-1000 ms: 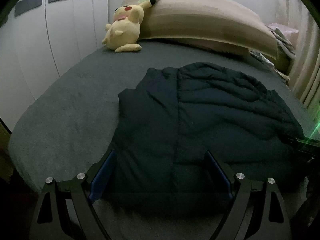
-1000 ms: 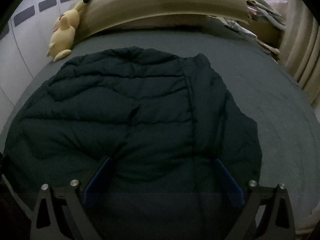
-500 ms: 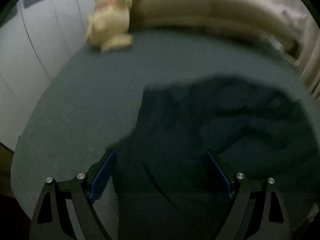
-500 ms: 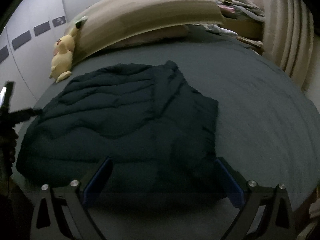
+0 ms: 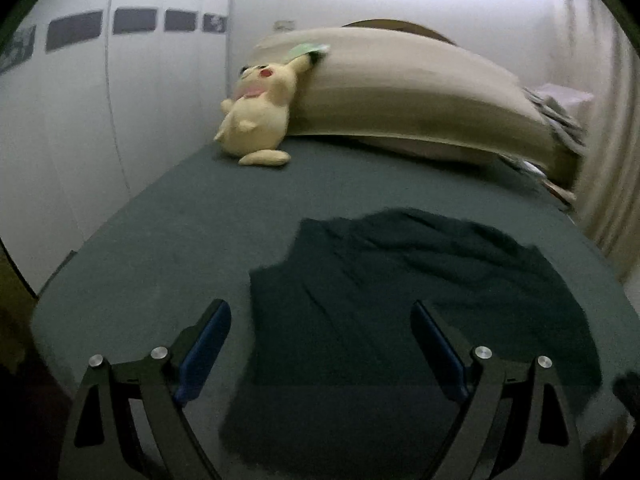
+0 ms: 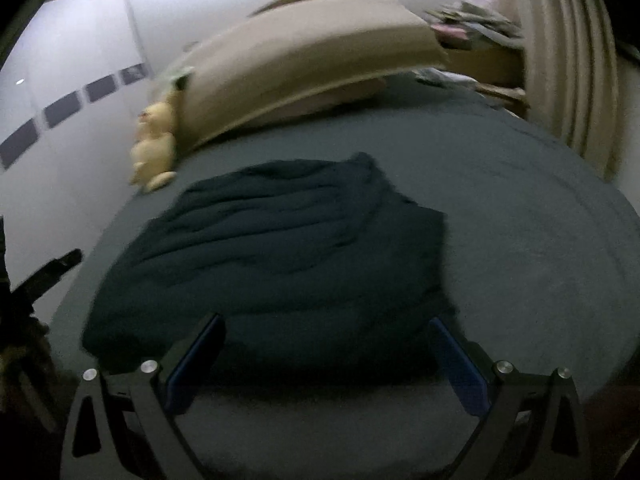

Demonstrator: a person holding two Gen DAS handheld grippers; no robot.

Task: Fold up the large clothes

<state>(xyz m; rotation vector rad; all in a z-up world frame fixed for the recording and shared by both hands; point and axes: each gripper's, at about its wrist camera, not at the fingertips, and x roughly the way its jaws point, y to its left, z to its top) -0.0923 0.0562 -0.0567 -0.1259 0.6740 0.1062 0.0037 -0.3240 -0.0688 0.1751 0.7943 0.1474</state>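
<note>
A dark quilted jacket lies flat on the grey bed, its sides folded in over the middle. My left gripper hovers open above the jacket's near left part, with nothing between its blue pads. Over the jacket's near hem my right gripper also stands open and holds nothing. In the right wrist view a black part of the left gripper shows at the left edge.
A yellow plush toy leans on a long beige pillow at the head of the bed. White wardrobe doors stand to the left. Curtains and a pile of things are on the right.
Both grippers have pulled back and up from the jacket, which now looks smaller and farther away. The right gripper's view has swung to the right. Both stay open.
</note>
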